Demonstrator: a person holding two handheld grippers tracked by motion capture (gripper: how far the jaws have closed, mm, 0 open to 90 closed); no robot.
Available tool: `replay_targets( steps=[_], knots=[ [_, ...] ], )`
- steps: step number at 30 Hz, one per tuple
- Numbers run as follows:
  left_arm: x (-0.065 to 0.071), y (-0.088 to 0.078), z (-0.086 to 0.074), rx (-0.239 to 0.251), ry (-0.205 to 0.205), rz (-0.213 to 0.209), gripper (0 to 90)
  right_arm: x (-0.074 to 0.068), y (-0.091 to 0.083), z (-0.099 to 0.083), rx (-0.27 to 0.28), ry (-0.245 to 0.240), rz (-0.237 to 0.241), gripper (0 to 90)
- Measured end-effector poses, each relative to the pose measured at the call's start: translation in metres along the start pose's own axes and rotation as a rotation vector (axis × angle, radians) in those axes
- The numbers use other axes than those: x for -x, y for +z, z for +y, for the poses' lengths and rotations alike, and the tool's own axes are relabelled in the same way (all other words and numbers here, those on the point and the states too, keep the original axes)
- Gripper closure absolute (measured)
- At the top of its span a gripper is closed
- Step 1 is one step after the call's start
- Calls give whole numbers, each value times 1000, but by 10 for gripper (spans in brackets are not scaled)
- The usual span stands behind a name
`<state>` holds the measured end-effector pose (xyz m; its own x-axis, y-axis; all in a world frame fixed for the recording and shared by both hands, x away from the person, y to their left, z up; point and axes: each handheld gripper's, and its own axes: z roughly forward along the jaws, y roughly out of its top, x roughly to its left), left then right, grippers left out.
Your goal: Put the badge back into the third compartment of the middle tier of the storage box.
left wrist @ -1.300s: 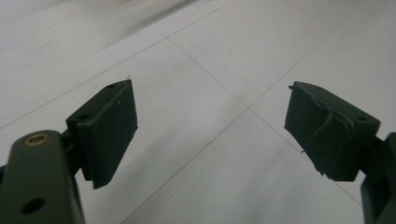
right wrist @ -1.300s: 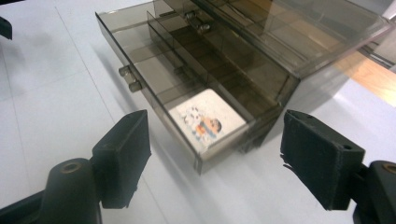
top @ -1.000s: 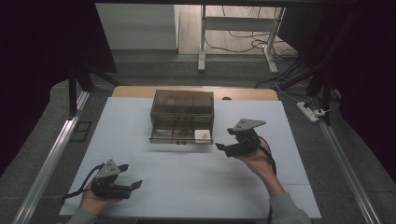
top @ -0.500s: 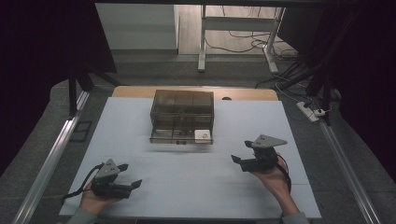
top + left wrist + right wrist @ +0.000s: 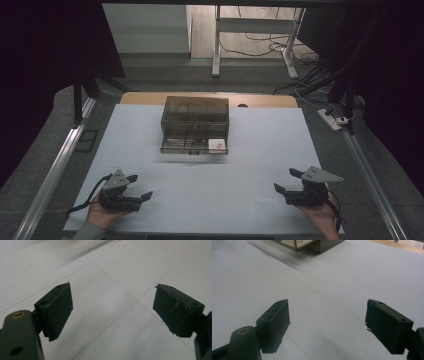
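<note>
A smoky clear plastic drawer box (image 5: 196,124) stands in the middle of the white table (image 5: 250,140), its lower drawer pulled out toward me. A small white item (image 5: 216,145) lies in the drawer's right compartment. My left gripper (image 5: 139,186) rests open at the near left of the table, held by a hand. Held low at the near right, my right gripper (image 5: 287,181) is also open. In the left gripper view the gripper (image 5: 112,307) has only bare table between its pads. From the right gripper view, the gripper (image 5: 327,315) points toward the drawer box (image 5: 312,245) far ahead.
Metal rails (image 5: 55,170) run along both long sides of the table. A power strip (image 5: 332,120) and cables lie on the floor at the right. A white desk frame (image 5: 250,30) stands beyond the table.
My right gripper has drawn back from beside the drawer box to the near right corner of the table. The left gripper has stayed where it was.
</note>
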<state>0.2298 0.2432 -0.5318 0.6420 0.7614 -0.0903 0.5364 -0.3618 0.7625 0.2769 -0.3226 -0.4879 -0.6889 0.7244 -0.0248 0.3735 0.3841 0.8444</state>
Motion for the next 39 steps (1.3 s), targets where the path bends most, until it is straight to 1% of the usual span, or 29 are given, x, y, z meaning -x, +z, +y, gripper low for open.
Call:
replay_targets(
  steps=[1,5,10,14,16,18,20,35,39],
  knots=[
    [0,0,0,0,0,1,161,1,-4,-7,-7,3,-10,190],
    [0,1,0,-2,-2,0,161,1,-4,-13,-11,7,-19,192],
    [0,1,0,-5,5,6,161,1,4,-13,-24,-5,-8,189],
    [0,1,0,-5,3,7,161,3,8,-16,-33,1,-1,188],
    [0,1,0,-5,3,7,161,4,8,-16,-40,0,-7,188],
    [0,2,0,-7,3,7,161,5,9,-16,-31,8,-8,188],
    [0,2,0,-9,5,8,161,5,10,-16,-30,3,-13,187],
    [0,1,-1,-9,11,11,160,4,12,-17,-50,-9,-10,187],
    [0,0,-1,-5,9,12,160,4,12,-17,-42,-3,-6,187]
  ],
)
